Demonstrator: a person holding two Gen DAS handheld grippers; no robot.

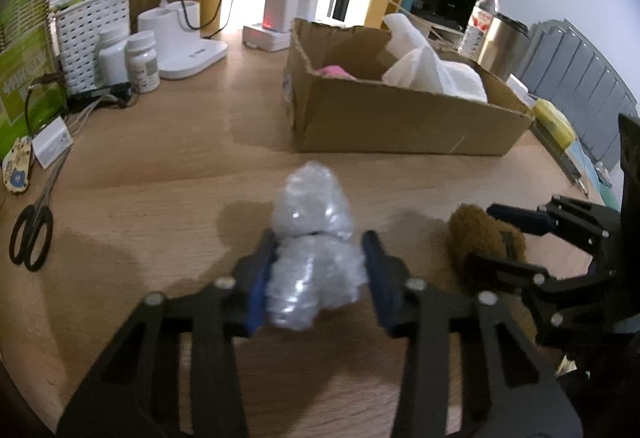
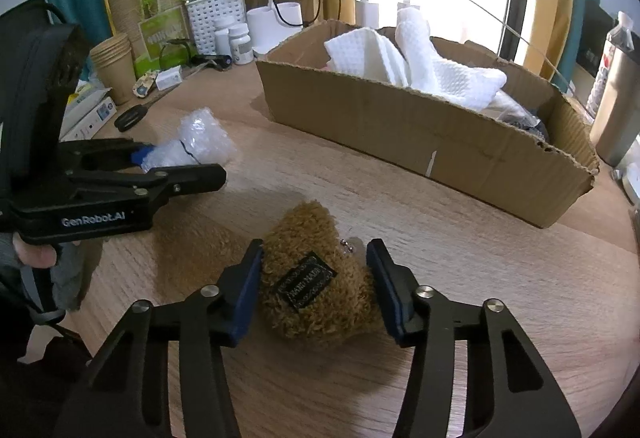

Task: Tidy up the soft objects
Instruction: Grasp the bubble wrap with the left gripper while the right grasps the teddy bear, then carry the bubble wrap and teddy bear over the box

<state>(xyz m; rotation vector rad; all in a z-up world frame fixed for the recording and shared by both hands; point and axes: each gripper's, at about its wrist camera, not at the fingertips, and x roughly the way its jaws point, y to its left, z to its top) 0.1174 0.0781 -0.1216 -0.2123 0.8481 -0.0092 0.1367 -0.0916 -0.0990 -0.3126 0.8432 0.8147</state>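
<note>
Two pairs of blue-padded fingers, each closing around one soft thing on the wood-grain worktop.

The left gripper (image 1: pixel 318 270) has its fingers (image 1: pixel 260 278) partly closed against a crinkly, clear bubble-wrap bundle (image 1: pixel 312 238), pinched in at its middle. The right gripper (image 2: pixel 314 286) straddles a fuzzy brown plush pouch (image 2: pixel 316 278) with a black woven label; its left pad touches the fur, but contact on the right is hard to make out. Beyond both sits one open cardboard box (image 2: pixel 420 129) with ragged edges, holding white waffle-textured cloths (image 2: pixel 420 65) and something pink (image 1: pixel 334 70), mostly hidden. One pair of black scissors (image 1: pixel 32 234) lies to the left.
</note>
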